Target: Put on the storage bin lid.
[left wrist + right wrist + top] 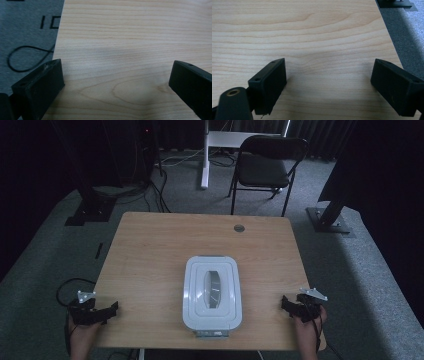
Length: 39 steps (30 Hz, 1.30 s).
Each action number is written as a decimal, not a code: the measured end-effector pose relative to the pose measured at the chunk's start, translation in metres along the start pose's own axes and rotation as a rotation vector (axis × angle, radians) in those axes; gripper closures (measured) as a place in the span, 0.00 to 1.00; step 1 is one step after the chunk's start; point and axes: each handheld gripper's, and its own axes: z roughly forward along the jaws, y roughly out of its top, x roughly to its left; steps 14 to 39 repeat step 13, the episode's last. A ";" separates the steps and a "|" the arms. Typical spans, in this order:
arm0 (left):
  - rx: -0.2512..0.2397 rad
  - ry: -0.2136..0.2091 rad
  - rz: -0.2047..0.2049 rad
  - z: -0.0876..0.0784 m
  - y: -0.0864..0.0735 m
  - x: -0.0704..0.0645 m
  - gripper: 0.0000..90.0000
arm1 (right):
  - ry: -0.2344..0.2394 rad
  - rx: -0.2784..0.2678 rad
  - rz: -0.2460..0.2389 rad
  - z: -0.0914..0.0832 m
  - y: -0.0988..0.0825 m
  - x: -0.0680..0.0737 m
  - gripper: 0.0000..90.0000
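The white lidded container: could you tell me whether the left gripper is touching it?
Apart. The high view shows bare table between the left gripper and the white lidded container.

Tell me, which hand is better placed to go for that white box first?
Probably the right, narrowly. The right tool sits a little closer to the box than the left tool. Both are open, empty, at the table's near corners, so either could reach it.

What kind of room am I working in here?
Probably a lab or recording studio: black curtains around grey carpet, a folding chair, and one wooden table with a white lidded box.
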 end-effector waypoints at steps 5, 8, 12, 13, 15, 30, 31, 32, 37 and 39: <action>0.008 0.019 0.010 0.001 0.001 -0.004 0.00 | 0.000 0.000 0.000 0.000 0.000 0.000 0.14; 0.008 0.031 -0.001 0.002 0.001 -0.005 0.00 | 0.000 0.000 0.000 0.000 0.000 0.000 0.14; 0.007 0.044 -0.015 0.002 0.002 -0.007 0.00 | 0.000 0.000 0.000 0.000 0.000 0.000 0.14; 0.007 0.046 -0.016 0.002 0.002 -0.007 0.00 | 0.000 0.000 0.000 0.000 0.000 0.000 0.14; 0.007 0.046 -0.016 0.002 0.002 -0.007 0.00 | 0.000 0.000 0.000 0.000 0.000 0.000 0.14; 0.007 0.046 -0.016 0.002 0.002 -0.007 0.00 | 0.000 0.000 0.000 0.000 0.000 0.000 0.14; 0.007 0.046 -0.016 0.002 0.002 -0.007 0.00 | 0.000 0.000 0.000 0.000 0.000 0.000 0.14; 0.007 0.046 -0.016 0.002 0.002 -0.007 0.00 | 0.000 0.000 0.000 0.000 0.000 0.000 0.14; 0.007 0.046 -0.016 0.002 0.002 -0.007 0.00 | 0.000 0.000 0.000 0.000 0.000 0.000 0.14; 0.007 0.046 -0.016 0.002 0.002 -0.007 0.00 | 0.000 0.000 0.000 0.000 0.000 0.000 0.14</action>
